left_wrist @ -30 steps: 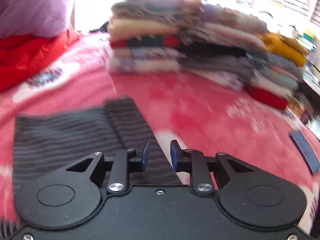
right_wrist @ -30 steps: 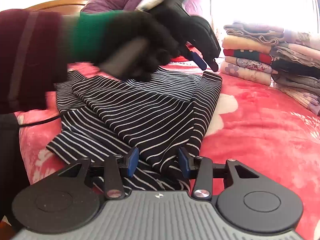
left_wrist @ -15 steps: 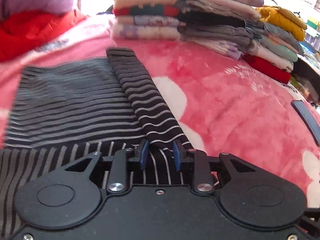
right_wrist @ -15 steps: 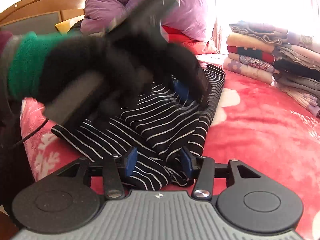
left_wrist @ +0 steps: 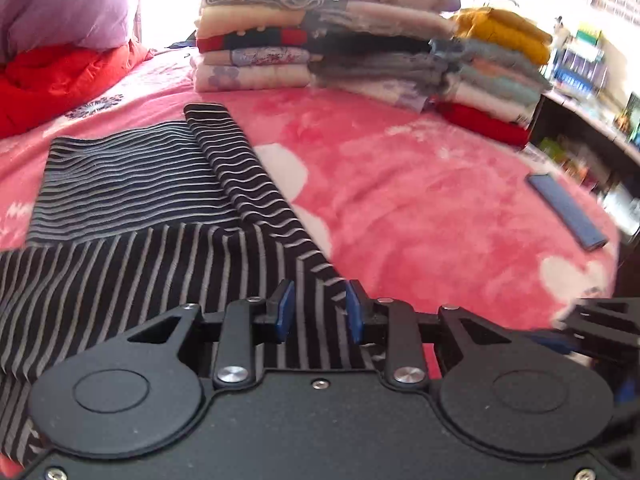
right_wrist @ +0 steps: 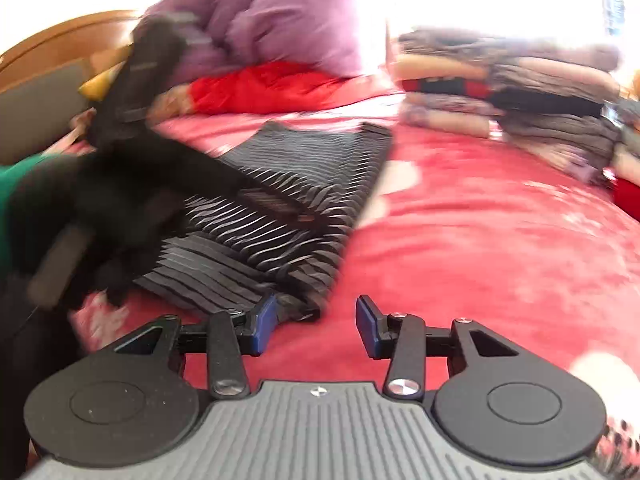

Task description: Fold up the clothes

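A black-and-white striped garment (left_wrist: 140, 200) lies partly folded on the pink blanket (left_wrist: 420, 200), one sleeve (left_wrist: 248, 184) laid along its right edge. My left gripper (left_wrist: 318, 308) hovers over the garment's near end, jaws slightly apart, with striped cloth showing in the gap but not pinched. In the right wrist view the same garment (right_wrist: 312, 200) lies left of centre. My right gripper (right_wrist: 316, 324) is over bare blanket, its jaws closing on nothing, with the garment's corner just beyond its left fingertip (right_wrist: 262, 324). A blurred gloved hand (right_wrist: 120, 200) holds the left gripper over the garment.
Stacks of folded clothes (left_wrist: 320, 52) line the far side of the bed. A purple duvet (left_wrist: 60, 0) and red bedding (left_wrist: 60, 76) sit at the far left. A flat blue object (left_wrist: 566, 210) lies near the right edge, by a shelf (left_wrist: 580, 80). A wooden headboard (right_wrist: 60, 40) stands at the left.
My left gripper has drawn back along the garment to its near end, jaws a little wider. My right gripper has shifted right, off the garment's hem onto bare blanket.
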A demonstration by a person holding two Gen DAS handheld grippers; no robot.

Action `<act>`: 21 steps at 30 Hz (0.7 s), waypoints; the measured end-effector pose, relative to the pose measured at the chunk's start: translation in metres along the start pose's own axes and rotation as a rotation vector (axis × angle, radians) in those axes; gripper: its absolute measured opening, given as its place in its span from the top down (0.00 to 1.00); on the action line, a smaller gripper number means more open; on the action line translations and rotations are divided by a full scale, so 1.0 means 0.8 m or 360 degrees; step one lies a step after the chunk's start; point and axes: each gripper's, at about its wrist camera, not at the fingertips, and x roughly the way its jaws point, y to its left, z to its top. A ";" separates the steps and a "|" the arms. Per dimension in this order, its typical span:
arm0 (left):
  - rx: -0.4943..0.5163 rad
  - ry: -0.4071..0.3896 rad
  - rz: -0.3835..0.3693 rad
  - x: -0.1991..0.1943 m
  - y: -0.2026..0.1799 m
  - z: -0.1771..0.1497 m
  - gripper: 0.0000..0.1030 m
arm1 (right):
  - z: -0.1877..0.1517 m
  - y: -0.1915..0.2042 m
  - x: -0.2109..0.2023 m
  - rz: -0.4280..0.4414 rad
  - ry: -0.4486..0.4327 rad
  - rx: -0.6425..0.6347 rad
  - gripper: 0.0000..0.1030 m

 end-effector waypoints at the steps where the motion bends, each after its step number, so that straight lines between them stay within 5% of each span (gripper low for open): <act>1: 0.0019 0.0054 0.0016 0.007 -0.002 -0.006 0.73 | -0.001 -0.003 0.000 -0.0014 -0.0005 0.0006 0.59; 6: -0.0148 -0.0034 0.0034 -0.023 0.011 -0.012 0.71 | 0.003 -0.007 0.002 -0.0051 -0.0068 0.0057 0.72; 8: -0.0183 -0.0060 0.0129 -0.040 0.021 -0.011 0.71 | 0.005 -0.007 0.005 -0.0066 -0.0099 0.0046 0.73; 13: -0.0660 -0.0183 0.0282 -0.085 0.098 -0.021 0.70 | 0.014 0.005 0.028 -0.0049 -0.0160 -0.0013 0.77; 16: -0.0843 -0.0209 0.0376 -0.105 0.138 -0.039 0.62 | 0.010 0.015 0.060 0.0048 0.0063 -0.0043 0.77; 18: -0.0964 -0.0228 0.0439 -0.116 0.156 -0.052 0.62 | 0.003 0.023 0.065 0.0050 0.0091 -0.0104 0.77; 21: -0.1147 -0.0247 0.0460 -0.126 0.180 -0.068 0.61 | 0.015 0.014 0.043 0.0082 -0.0013 -0.0033 0.77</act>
